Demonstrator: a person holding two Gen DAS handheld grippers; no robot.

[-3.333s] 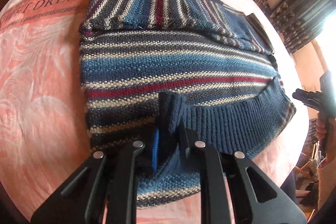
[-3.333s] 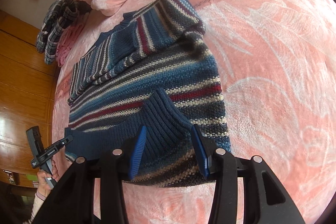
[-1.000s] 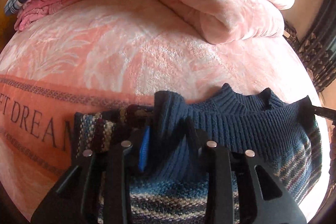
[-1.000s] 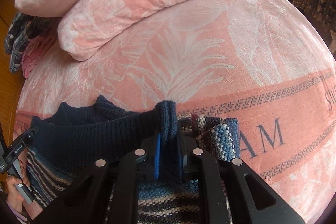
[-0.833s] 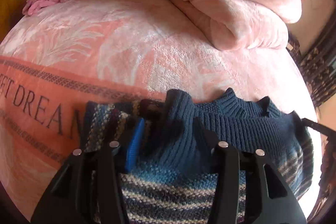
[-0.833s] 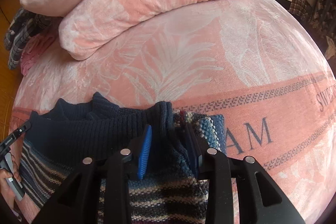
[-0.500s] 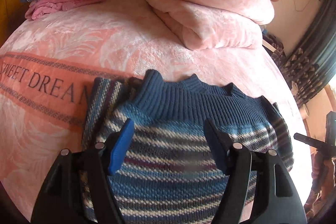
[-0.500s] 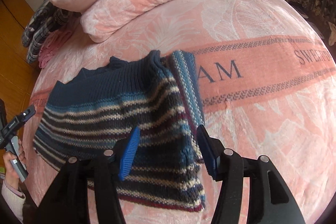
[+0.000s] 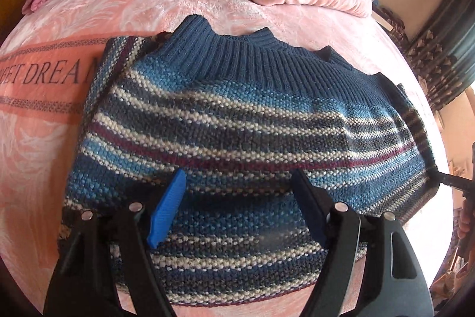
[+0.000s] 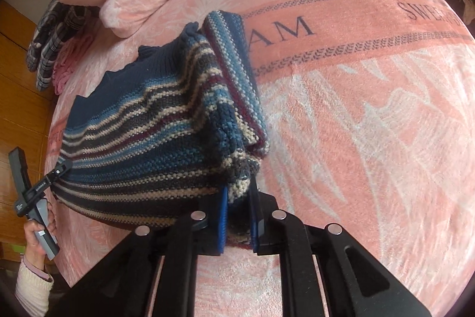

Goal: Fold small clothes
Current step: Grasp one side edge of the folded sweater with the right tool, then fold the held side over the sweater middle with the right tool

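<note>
Left gripper (image 9: 237, 204) jaws spread over the sweater (image 9: 237, 132); right gripper (image 10: 239, 216) jaws pinch its lower-centre edge.

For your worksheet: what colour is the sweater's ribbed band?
Plain dark blue ribbed band, clearest in the left wrist view.

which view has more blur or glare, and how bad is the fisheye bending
Left wrist view: a hazy smear on the striped sweater near the open left tool, and a blown-out right edge. Right wrist view: sharper and evenly lit around the right tool, but the blanket band bows strongly.
</note>
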